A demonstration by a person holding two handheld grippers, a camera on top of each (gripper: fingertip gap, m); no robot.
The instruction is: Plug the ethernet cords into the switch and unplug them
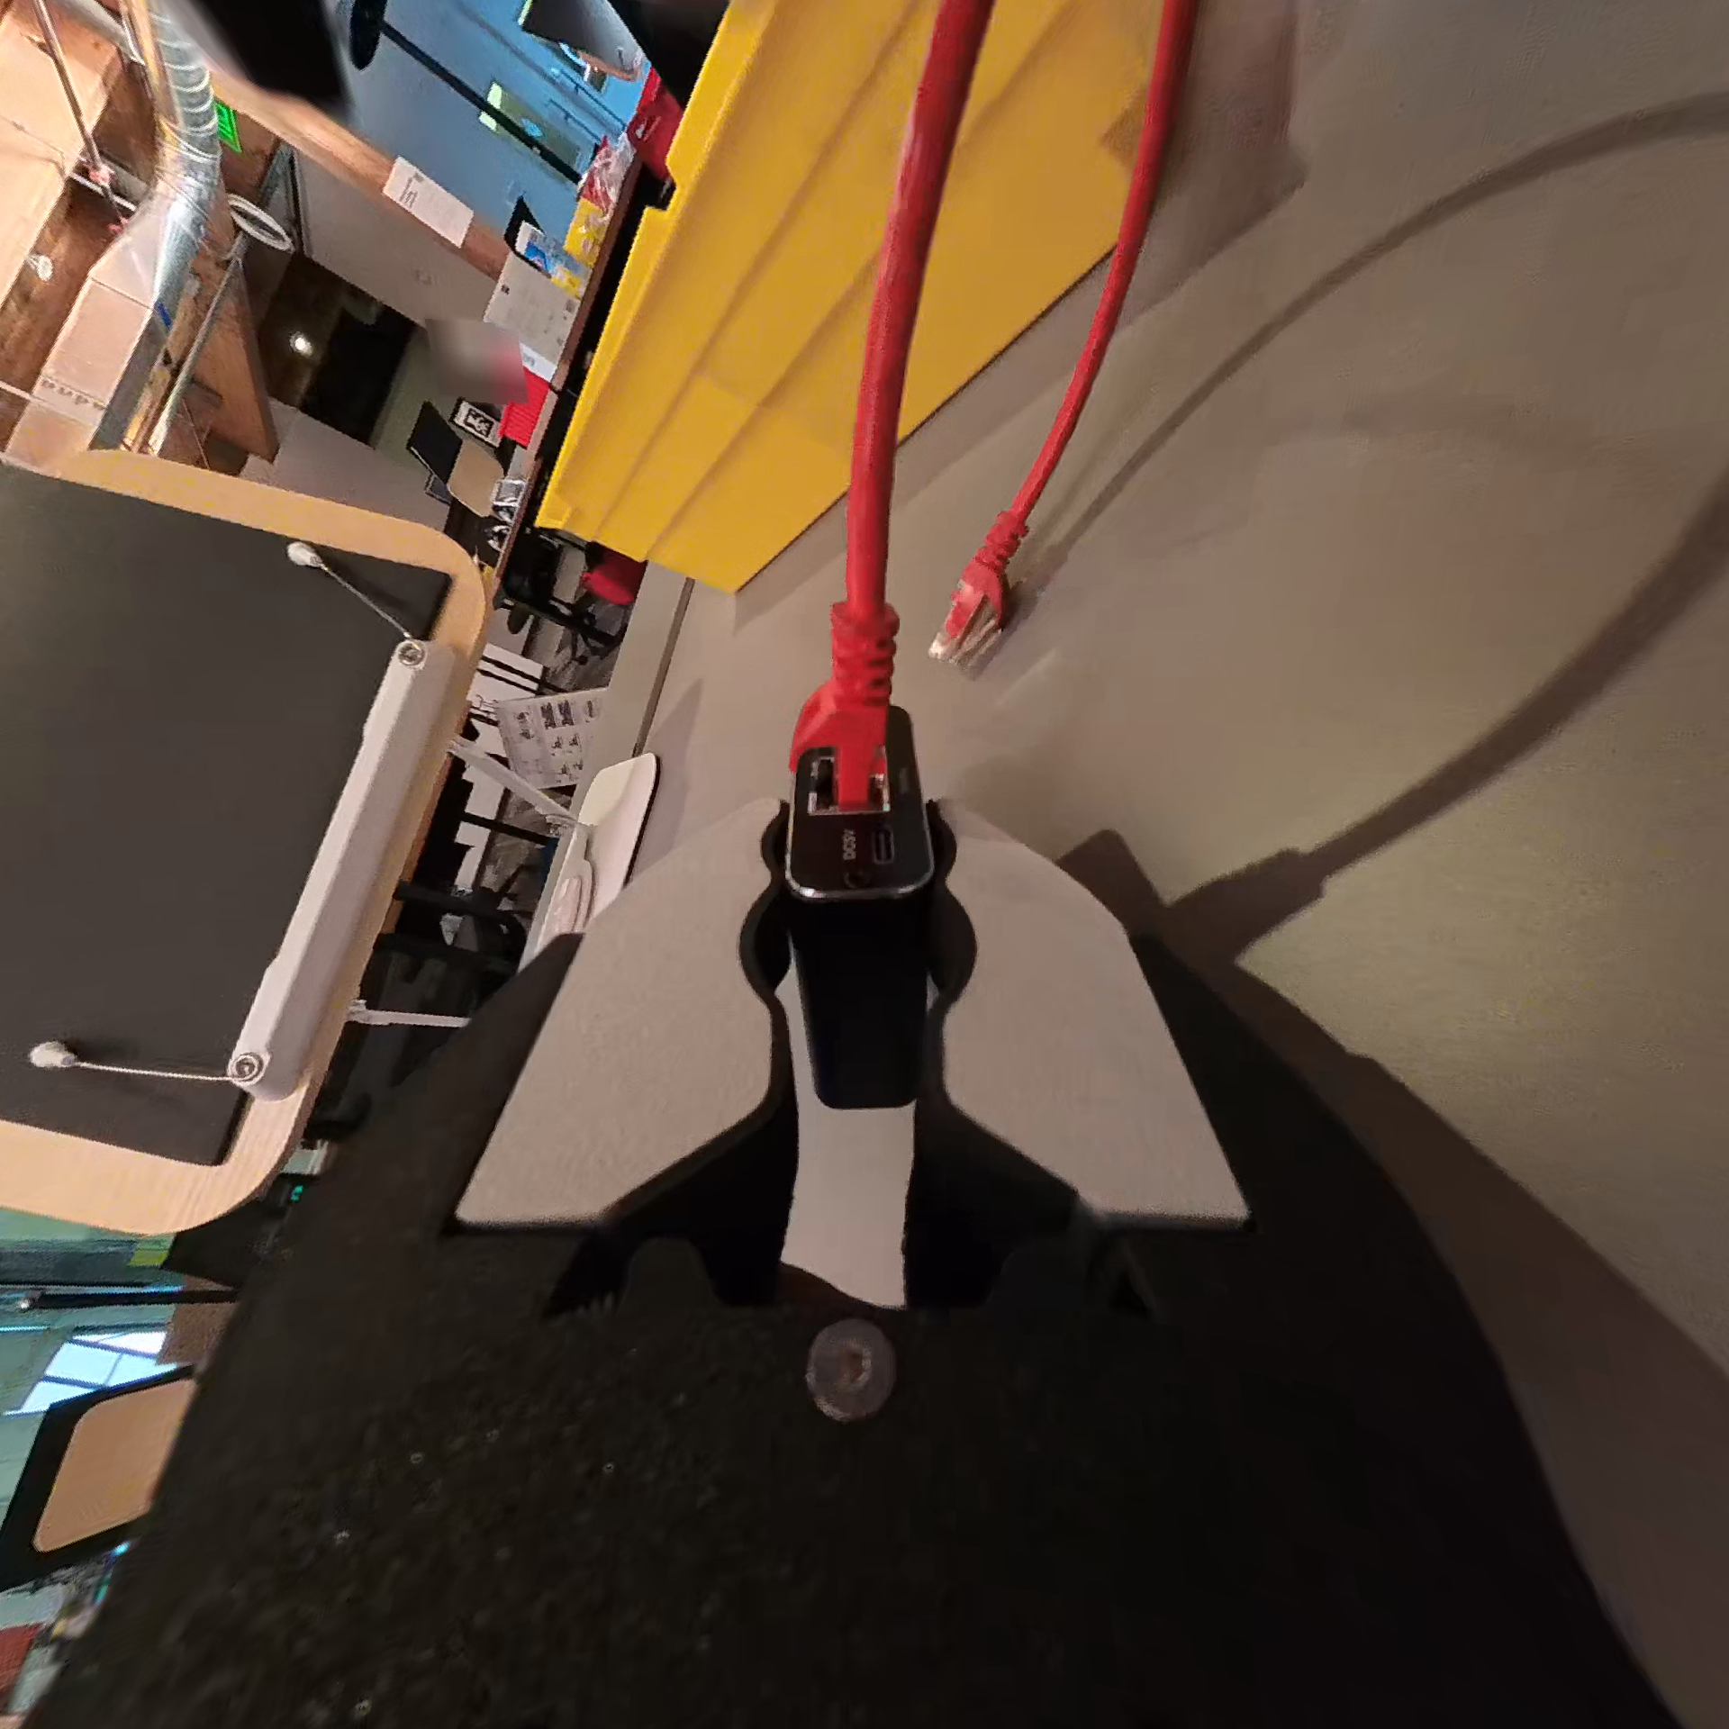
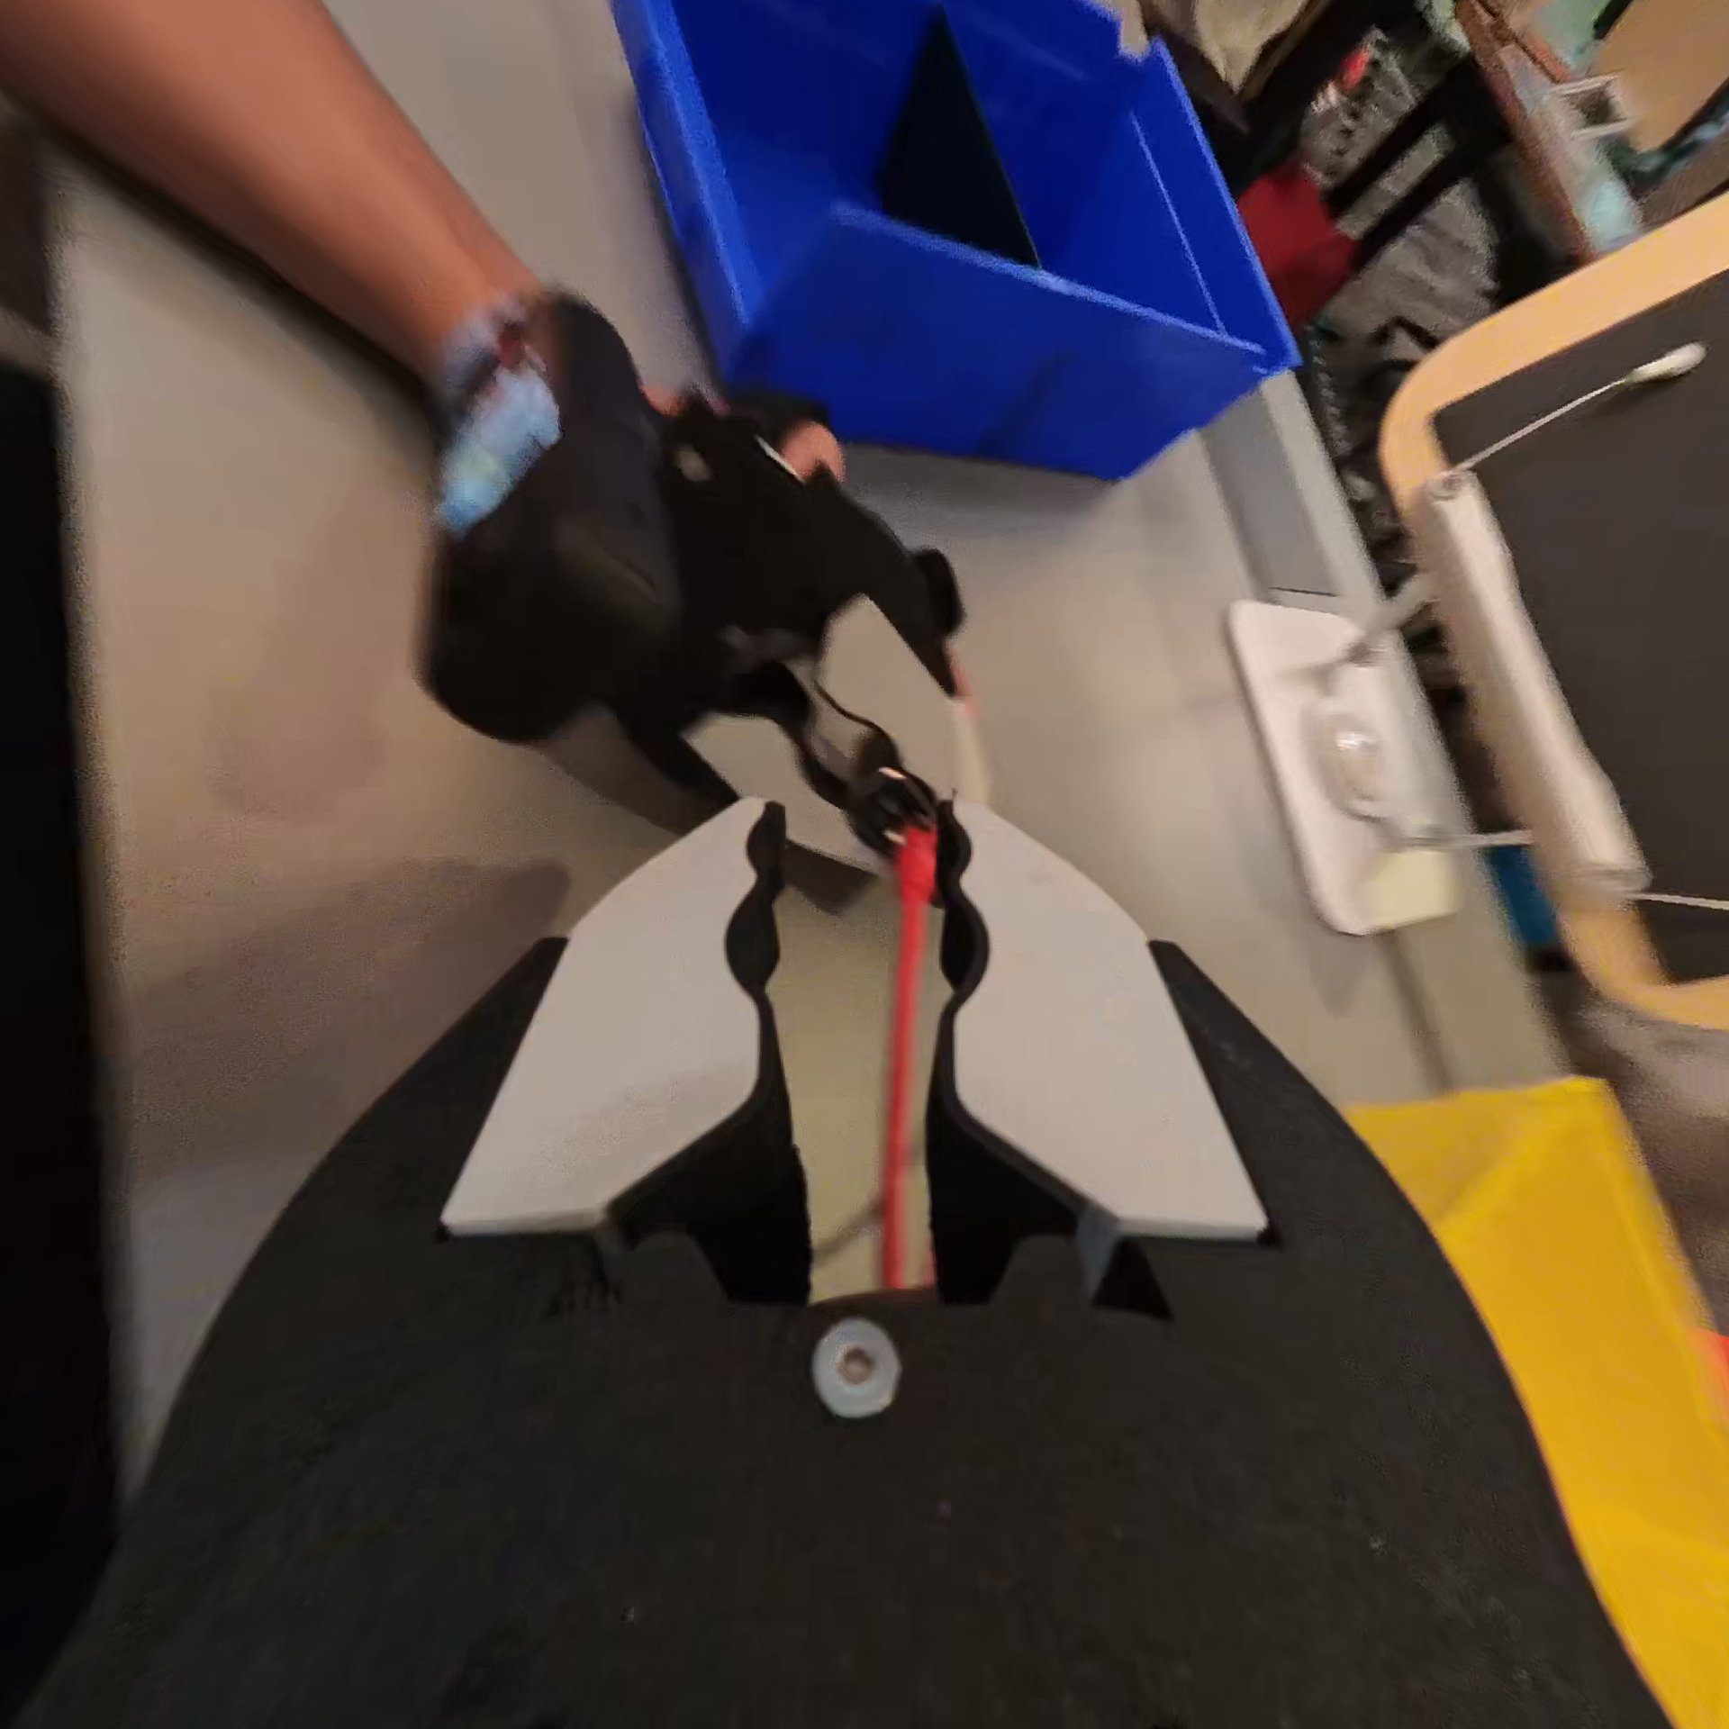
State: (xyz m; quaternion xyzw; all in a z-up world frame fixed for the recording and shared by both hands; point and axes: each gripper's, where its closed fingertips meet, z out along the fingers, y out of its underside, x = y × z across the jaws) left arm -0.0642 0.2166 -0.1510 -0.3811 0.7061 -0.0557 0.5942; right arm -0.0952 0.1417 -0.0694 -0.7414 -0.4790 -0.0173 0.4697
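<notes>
Broadly, the grey table (image 1: pixel 1403 655) is bounded by a yellow bin (image 1: pixel 777 309) and a blue bin (image 2: pixel 982 309), with bare room left between them. The left gripper (image 1: pixel 859 833) is clamped on the black switch (image 1: pixel 856 936), in which one red cord (image 1: pixel 879 421) is seated; a second cord's plug (image 1: pixel 973 617) lies loose nearby. The right gripper (image 2: pixel 861 823) is held partly open around the seated cord, gripping nothing. For unplugging, the plug should probably be pinched and drawn straight.
</notes>
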